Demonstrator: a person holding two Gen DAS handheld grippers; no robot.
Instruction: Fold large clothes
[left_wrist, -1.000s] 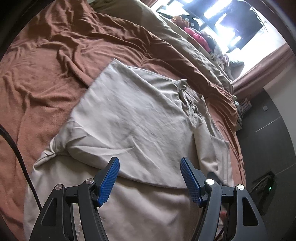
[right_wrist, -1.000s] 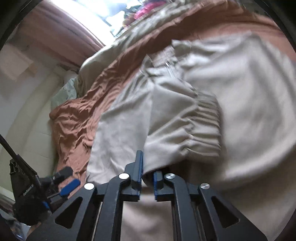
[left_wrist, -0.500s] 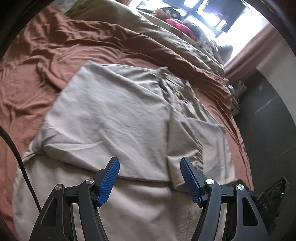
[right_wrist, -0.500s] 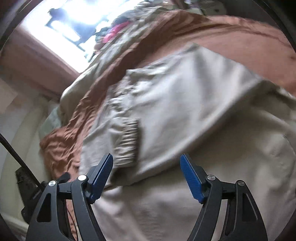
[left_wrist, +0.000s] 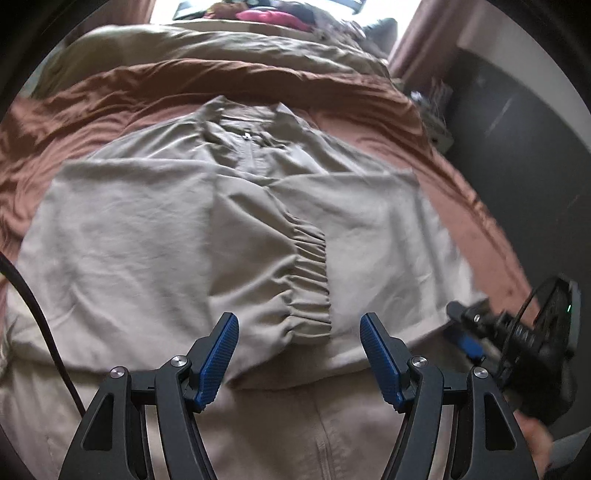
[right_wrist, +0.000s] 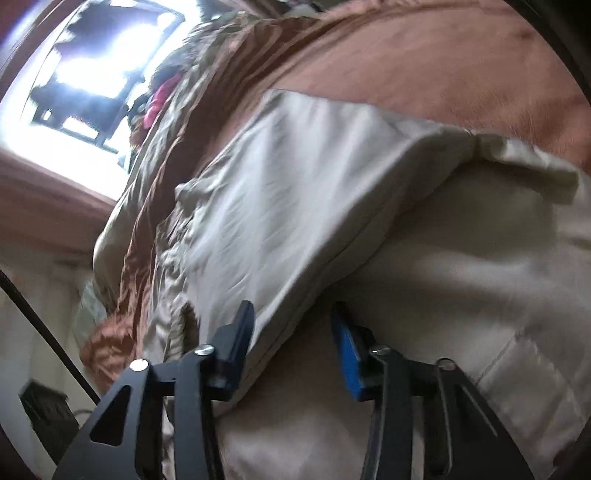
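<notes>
Standing wide apart, the left gripper (left_wrist: 299, 350) jaws hold nothing above the folded-in elastic cuff (left_wrist: 310, 284). Right gripper (right_wrist: 291, 332) jaws have just been closing; a folded edge of the beige jacket (right_wrist: 295, 206) lies between them, contact uncertain. Jacket lies across the brown bedsheet (left_wrist: 110, 96), zipper collar toward the far edge.

And here's the jacket (left_wrist: 155, 236), a big pale beige one, lying spread front-up on the bed, its zip running up the middle to the collar (left_wrist: 251, 122) at the far end. Both sleeves are folded in across the chest, and the gathered elastic cuff (left_wrist: 310, 284) of one sits right at the centre of the garment. Closer in, the folded sleeve edge (right_wrist: 314, 288) lies as a flat flap over the body fabric, lightly creased.
</notes>
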